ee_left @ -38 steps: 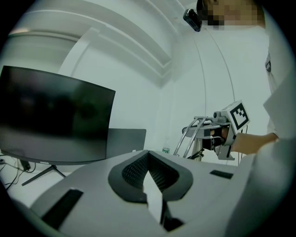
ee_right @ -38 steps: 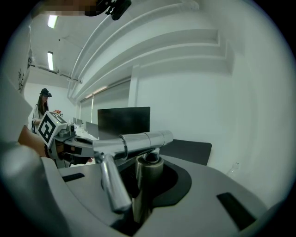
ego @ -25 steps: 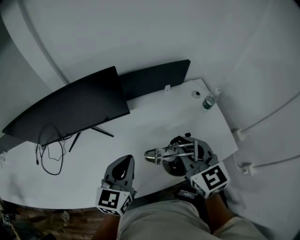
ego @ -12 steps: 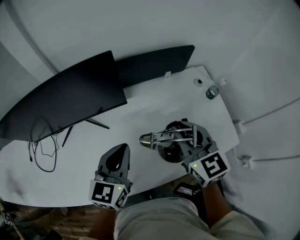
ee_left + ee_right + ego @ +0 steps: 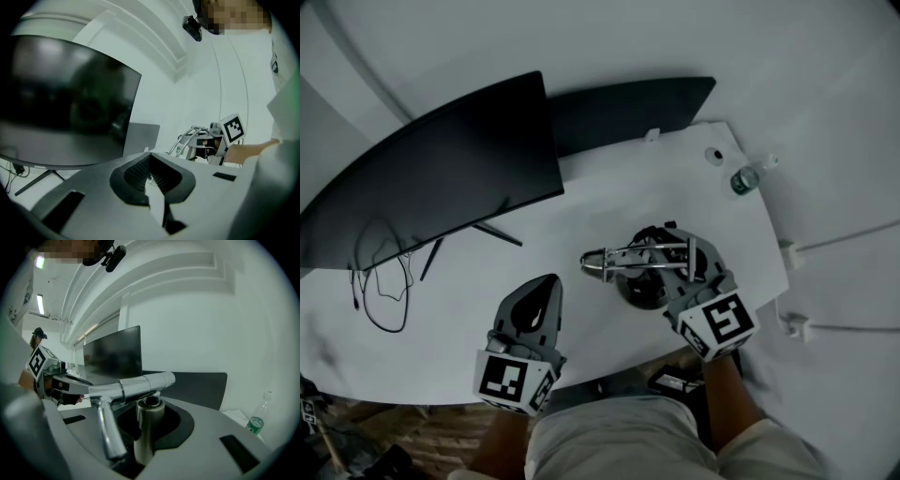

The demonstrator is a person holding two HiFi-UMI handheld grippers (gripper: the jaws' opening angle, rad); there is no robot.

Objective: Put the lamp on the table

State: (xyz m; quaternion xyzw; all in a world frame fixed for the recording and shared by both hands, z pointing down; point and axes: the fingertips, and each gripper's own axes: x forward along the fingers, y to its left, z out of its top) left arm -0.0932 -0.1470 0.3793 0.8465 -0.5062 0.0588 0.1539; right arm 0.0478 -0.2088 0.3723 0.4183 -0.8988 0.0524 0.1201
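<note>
In the head view my right gripper [image 5: 673, 261] is shut on the upright post of a chrome desk lamp [image 5: 630, 255]. The lamp's arm runs leftward, and its dark round base [image 5: 639, 292] is low over the white table [image 5: 581, 211]. Whether the base touches the table is unclear. The right gripper view shows the post [image 5: 146, 427] clamped between the pads of the right gripper [image 5: 149, 434], with the arm [image 5: 133, 386] crossing above. My left gripper [image 5: 546, 284] is shut and empty near the front edge, left of the lamp. In the left gripper view the lamp [image 5: 188, 139] stands beyond the left gripper [image 5: 151, 177].
A large dark monitor [image 5: 441, 187] stands on the left of the table, with a cable [image 5: 380, 295] looped below it. A dark laptop-like panel [image 5: 628, 108] leans at the back. A small bottle [image 5: 744, 179] stands at the far right corner. White walls surround the table.
The right gripper and the lamp have shifted slightly leftward and farther in over the table. The left gripper has stayed near the front edge.
</note>
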